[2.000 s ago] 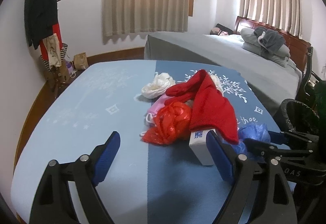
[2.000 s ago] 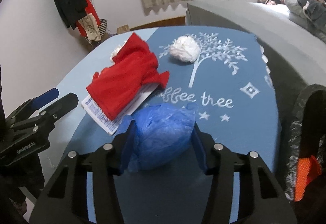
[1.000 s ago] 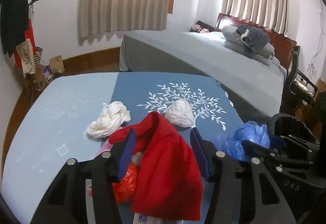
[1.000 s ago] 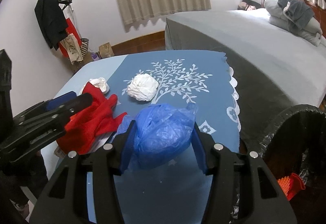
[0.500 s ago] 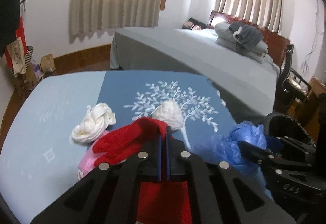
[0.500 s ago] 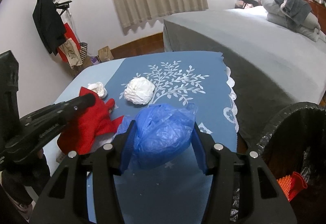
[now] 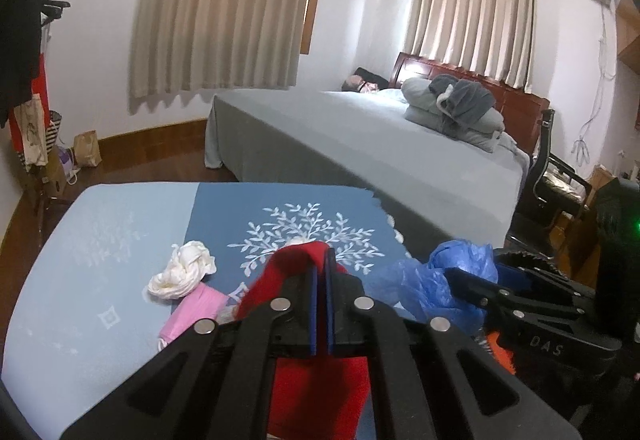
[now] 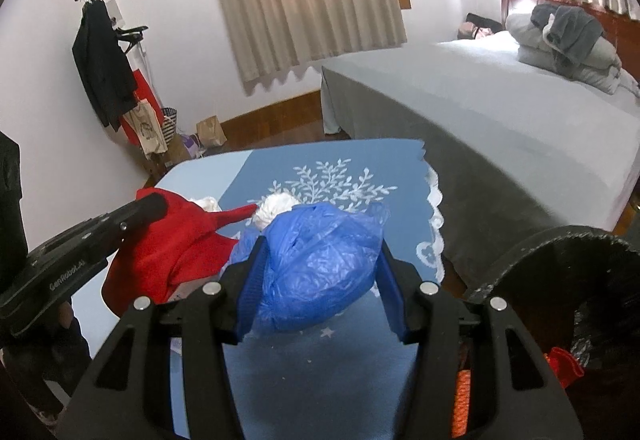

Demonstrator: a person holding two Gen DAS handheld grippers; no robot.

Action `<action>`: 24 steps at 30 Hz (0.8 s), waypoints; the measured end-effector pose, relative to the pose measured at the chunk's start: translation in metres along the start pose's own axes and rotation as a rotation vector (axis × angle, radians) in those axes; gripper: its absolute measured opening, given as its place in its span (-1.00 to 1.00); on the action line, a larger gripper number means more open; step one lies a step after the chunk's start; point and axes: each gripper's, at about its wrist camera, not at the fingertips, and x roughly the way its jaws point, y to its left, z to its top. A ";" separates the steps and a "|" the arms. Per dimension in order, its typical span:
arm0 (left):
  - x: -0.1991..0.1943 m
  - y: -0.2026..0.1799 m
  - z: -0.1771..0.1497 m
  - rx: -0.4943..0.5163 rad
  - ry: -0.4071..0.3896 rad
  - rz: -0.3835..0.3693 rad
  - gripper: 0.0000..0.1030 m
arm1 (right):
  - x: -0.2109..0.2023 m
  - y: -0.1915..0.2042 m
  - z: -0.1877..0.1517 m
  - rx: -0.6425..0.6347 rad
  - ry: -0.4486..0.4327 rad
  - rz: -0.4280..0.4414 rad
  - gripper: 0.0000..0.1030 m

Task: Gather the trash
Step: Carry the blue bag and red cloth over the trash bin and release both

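The left gripper (image 7: 321, 272), jaws pinched together, grips limp red cloth (image 8: 176, 240); the right gripper (image 8: 320, 276), part-open, clamps a light, crushable, slippery blue plastic bag (image 8: 320, 272) at mid-bulk.

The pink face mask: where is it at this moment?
In the left wrist view the pink face mask lies on the blue tablecloth, left of the left gripper, just below the white crumpled wad and beside the red cloth.

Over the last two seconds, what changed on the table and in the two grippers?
The left gripper, open above the pile two seconds ago, closed on the red cloth and lifted it. The right gripper kept hold of the blue plastic bag, carrying it toward the black bin. The white wads and pink mask stayed put.
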 end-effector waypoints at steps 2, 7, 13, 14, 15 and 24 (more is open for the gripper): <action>-0.004 -0.005 0.001 0.003 -0.007 -0.003 -0.94 | -0.006 -0.001 0.003 -0.001 -0.011 -0.003 -0.03; -0.012 -0.020 0.004 0.016 -0.017 -0.023 -0.94 | -0.024 -0.006 0.007 0.001 -0.035 -0.018 -0.02; -0.019 -0.041 0.005 0.039 -0.030 -0.058 -0.94 | -0.048 -0.014 0.010 0.003 -0.069 -0.040 -0.02; -0.020 -0.044 0.006 0.042 -0.033 -0.065 -0.94 | -0.051 -0.016 0.010 0.003 -0.073 -0.044 -0.02; -0.021 -0.048 0.007 0.045 -0.036 -0.070 -0.94 | -0.054 -0.017 0.010 0.003 -0.076 -0.049 -0.03; -0.023 -0.087 0.008 0.081 -0.044 -0.137 -0.94 | -0.088 -0.043 0.004 0.024 -0.103 -0.111 -0.02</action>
